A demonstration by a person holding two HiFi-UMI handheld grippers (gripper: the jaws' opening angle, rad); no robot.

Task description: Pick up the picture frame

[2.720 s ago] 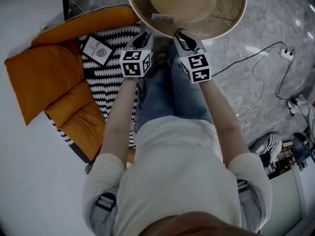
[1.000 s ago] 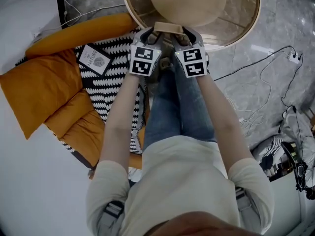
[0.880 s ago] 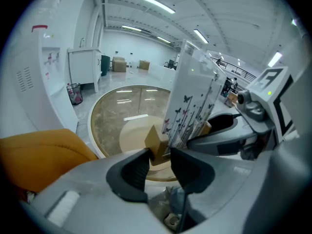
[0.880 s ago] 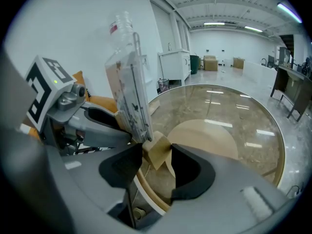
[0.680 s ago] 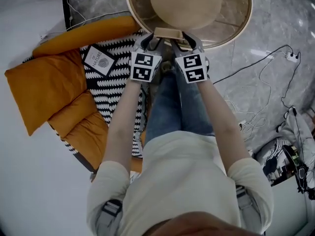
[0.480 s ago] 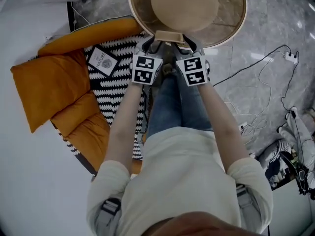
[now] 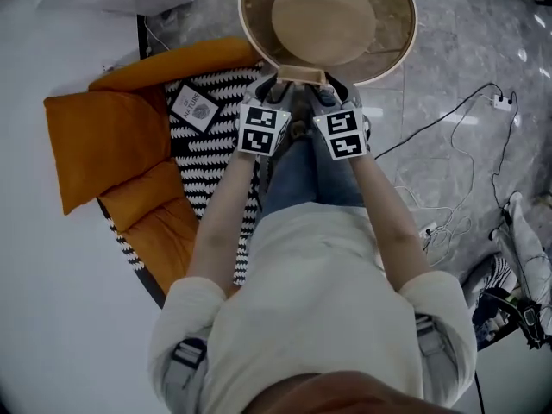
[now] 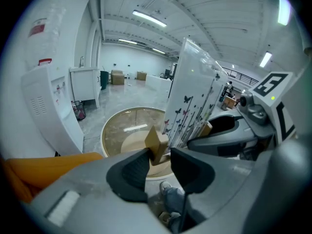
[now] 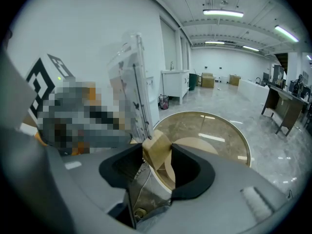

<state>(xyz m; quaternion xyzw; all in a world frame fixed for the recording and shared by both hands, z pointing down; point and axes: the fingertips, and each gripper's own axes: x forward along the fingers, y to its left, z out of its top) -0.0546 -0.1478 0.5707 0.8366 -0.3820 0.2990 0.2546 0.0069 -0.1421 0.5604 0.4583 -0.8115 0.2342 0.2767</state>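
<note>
Stage: pick-up judged essentially complete | left gripper point(image 8: 160, 158) and right gripper point(image 9: 157, 161) each clamped on picture frame point(image 8: 194, 99) base | frame held above round table point(image 7: 392, 37) | left: nothing evident.

In the head view the table point(image 7: 244, 24) ran off at twelve o'clock. Of the frame point(image 7: 302, 74), only the wooden base showed; its pane could not be made out. The print on the book point(image 7: 194, 108) was too small to read. Clutter at four o'clock was cut off and too dim to name. The left gripper point(image 8: 159, 154) and right gripper point(image 9: 157, 152) covered the base's ends.
</note>
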